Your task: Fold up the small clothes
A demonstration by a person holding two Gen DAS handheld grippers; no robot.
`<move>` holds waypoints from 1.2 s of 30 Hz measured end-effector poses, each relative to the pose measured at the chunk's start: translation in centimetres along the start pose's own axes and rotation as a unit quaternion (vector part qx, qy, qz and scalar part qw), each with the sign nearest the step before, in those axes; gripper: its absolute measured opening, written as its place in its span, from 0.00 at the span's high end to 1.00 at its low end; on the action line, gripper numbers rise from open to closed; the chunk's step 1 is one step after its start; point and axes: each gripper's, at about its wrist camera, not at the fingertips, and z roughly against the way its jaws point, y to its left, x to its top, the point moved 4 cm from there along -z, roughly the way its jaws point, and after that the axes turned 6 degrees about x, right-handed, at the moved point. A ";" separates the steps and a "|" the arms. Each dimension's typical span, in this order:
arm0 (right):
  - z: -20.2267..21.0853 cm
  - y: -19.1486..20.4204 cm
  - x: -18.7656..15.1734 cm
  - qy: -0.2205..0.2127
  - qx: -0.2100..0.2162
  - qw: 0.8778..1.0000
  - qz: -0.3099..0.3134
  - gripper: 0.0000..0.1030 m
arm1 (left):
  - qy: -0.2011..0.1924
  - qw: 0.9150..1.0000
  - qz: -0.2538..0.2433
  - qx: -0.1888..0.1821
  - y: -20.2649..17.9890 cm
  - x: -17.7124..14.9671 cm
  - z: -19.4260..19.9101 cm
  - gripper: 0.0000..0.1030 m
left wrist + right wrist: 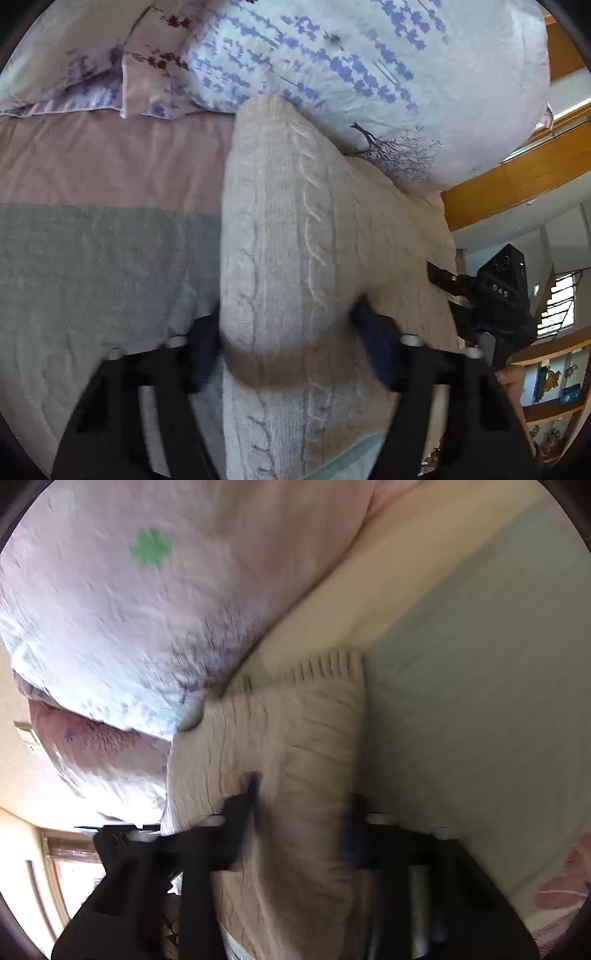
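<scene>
A cream cable-knit sweater (288,229) with a tan band (288,363) lies on the bed, a fold of it raised. My left gripper (286,343) has its jaws wide apart with the raised fold bulging between them. The right gripper (491,295) shows at the right edge of the sweater in the left wrist view. In the right wrist view, my right gripper (301,827) also straddles a thick fold of the sweater (295,746), jaws wide; its ribbed hem (325,664) lies further ahead. The view is blurred.
The bed sheet has pink (110,155) and grey-green (92,266) bands. Floral pillows (351,66) lie at the head, touching the sweater. A pink quilt (129,590) bulges at left in the right wrist view. A wooden bed frame (517,177) and shelves stand right.
</scene>
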 end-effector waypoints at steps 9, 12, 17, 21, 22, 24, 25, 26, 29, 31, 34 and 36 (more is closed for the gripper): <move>-1.5 11.6 -3.8 0.028 0.093 0.986 0.138 0.82 | -0.043 0.995 -0.015 -0.086 3.8 -0.5 8.3 0.69; -7.4 13.6 -4.4 0.055 0.020 0.978 0.200 0.82 | -0.070 0.995 -0.051 0.043 6.4 0.2 8.5 0.58; -11.3 11.7 -3.5 0.019 -0.141 0.970 0.197 0.48 | -0.097 0.988 -0.025 0.117 7.9 0.5 8.0 0.43; -3.2 13.0 -6.7 -0.083 -0.030 0.981 0.174 0.32 | -0.161 0.974 -0.046 0.152 10.5 -2.0 13.9 0.21; -2.1 13.2 -8.1 -0.084 0.005 0.981 0.175 0.32 | -0.163 0.973 -0.045 0.154 10.5 -2.8 14.3 0.21; -1.5 13.7 -10.9 -0.066 0.054 0.978 0.193 0.32 | -0.168 0.974 -0.040 0.148 14.0 -4.6 17.8 0.18; -2.1 13.7 -12.5 -0.042 0.061 0.975 0.208 0.32 | -0.169 0.974 -0.039 0.148 13.8 -5.5 17.7 0.17; -3.1 13.6 -13.5 -0.022 0.060 0.974 0.216 0.32 | -0.170 0.973 -0.040 0.149 15.1 -6.5 19.2 0.17; -7.9 10.5 -14.2 0.021 -0.049 0.979 0.196 0.33 | -0.153 0.975 -0.041 0.155 16.3 -9.1 19.7 0.14; -8.2 8.7 -13.7 0.009 -0.060 0.987 0.150 0.35 | -0.132 0.976 -0.043 0.169 17.0 -10.8 19.4 0.13; -5.8 10.8 -15.1 -0.039 -0.089 0.976 0.197 0.13 | -0.113 0.973 -0.047 0.195 17.1 -12.6 18.6 0.12; -4.3 11.4 -17.3 -0.071 -0.122 0.961 0.237 0.02 | -0.108 0.971 -0.050 0.209 17.1 -13.4 18.0 0.07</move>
